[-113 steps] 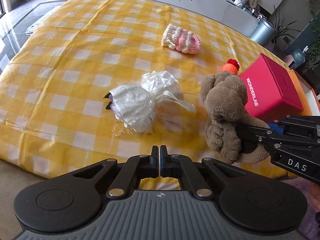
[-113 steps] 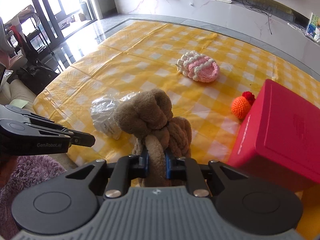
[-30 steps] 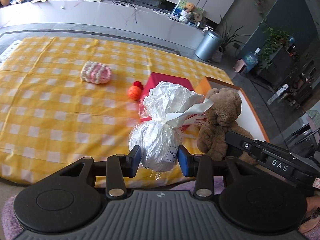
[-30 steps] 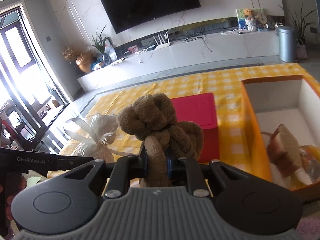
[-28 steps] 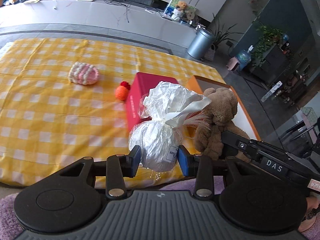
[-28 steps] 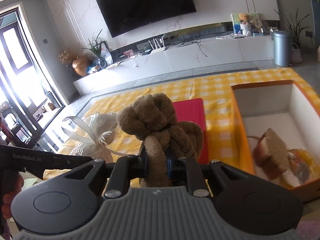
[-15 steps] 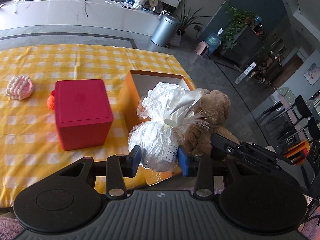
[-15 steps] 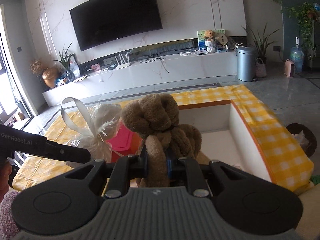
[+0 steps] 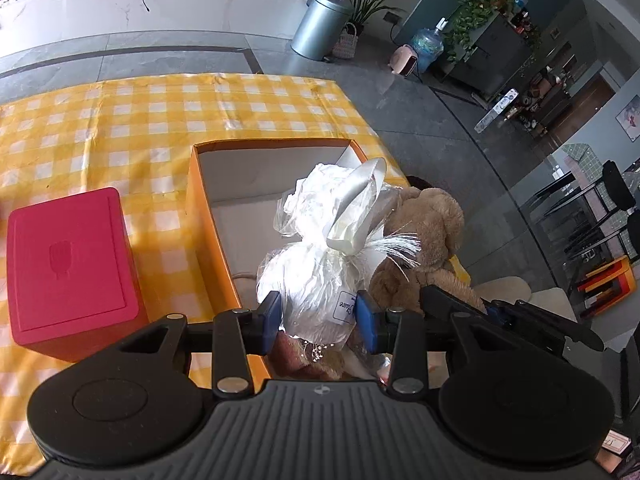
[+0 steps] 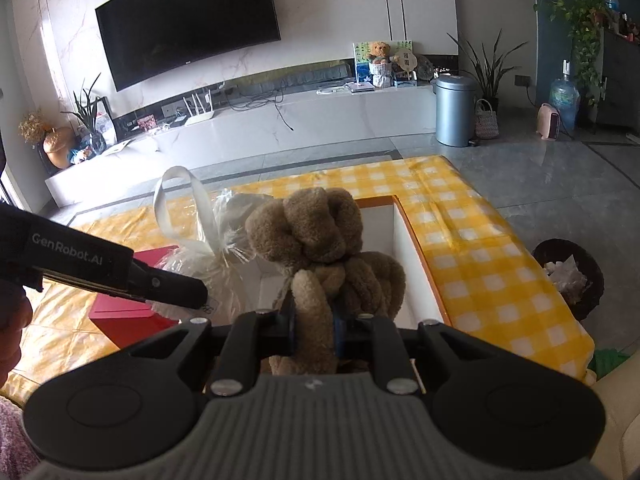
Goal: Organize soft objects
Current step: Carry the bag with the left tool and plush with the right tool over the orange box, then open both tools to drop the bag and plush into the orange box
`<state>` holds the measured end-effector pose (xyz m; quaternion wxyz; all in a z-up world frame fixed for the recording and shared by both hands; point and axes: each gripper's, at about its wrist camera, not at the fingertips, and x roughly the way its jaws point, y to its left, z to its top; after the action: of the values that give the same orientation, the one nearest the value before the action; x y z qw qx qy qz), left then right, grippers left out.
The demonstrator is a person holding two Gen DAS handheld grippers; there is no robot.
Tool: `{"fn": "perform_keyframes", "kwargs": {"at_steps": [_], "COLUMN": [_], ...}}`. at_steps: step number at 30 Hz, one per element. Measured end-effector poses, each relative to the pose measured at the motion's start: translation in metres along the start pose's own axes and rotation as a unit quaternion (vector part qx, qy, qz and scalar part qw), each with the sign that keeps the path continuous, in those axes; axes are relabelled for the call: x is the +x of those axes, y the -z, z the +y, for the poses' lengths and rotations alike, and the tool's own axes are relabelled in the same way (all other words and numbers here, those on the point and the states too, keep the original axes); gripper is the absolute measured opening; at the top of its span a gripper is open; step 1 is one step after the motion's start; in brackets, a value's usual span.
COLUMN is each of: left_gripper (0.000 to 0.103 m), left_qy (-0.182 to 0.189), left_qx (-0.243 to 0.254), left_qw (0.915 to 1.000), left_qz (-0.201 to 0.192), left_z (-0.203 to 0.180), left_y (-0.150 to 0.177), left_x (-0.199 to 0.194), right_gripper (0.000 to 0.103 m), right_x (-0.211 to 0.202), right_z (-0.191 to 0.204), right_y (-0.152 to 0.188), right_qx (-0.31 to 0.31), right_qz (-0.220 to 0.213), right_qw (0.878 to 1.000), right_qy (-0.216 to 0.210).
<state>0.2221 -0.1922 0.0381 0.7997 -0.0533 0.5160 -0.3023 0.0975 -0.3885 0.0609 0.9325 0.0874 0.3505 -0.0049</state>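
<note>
The left hand-held gripper clamps a white wrapped bundle, upright, ribbon end up, over the orange box. The right hand-held gripper pinches a brown plush toy by one limb, head uppermost, above that box's white inside.

Yellow-and-white checked cloth, orange box, red cube, brown plush, white bundle
</note>
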Motion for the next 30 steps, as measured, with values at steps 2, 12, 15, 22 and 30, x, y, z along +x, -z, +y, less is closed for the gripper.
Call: {"fn": "perform_keyframes", "kwargs": {"at_steps": [2, 12, 15, 22, 30], "left_gripper": [0.045, 0.045, 0.046, 0.05, 0.065], "left_qy": [-0.006, -0.04, -0.05, -0.069, -0.063], "left_qx": [0.003, 0.022, 0.035, 0.056, 0.078], "left_qw": [0.9999, 0.998, 0.9969, 0.9941, 0.9927], "left_qz": [0.009, 0.043, 0.049, 0.063, 0.066], "left_z": [0.0, 0.009, 0.009, 0.008, 0.003], "left_y": [-0.005, -0.022, -0.022, -0.025, -0.023], "left_x": [0.015, 0.067, 0.073, 0.091, 0.095], "right_gripper": [0.015, 0.015, 0.015, 0.015, 0.021], "right_x": [0.014, 0.079, 0.093, 0.117, 0.13], "right_z": [-0.003, -0.008, -0.011, -0.013, -0.011], "right_y": [-0.001, 0.002, 0.002, 0.004, 0.006], "right_qx": [-0.01, -0.08, -0.082, -0.089, -0.098], "right_qz": [0.01, 0.052, 0.064, 0.093, 0.107], "right_qw": [1.0, 0.994, 0.993, 0.989, 0.986], "right_qy": [0.008, 0.056, 0.06, 0.073, 0.086]}}
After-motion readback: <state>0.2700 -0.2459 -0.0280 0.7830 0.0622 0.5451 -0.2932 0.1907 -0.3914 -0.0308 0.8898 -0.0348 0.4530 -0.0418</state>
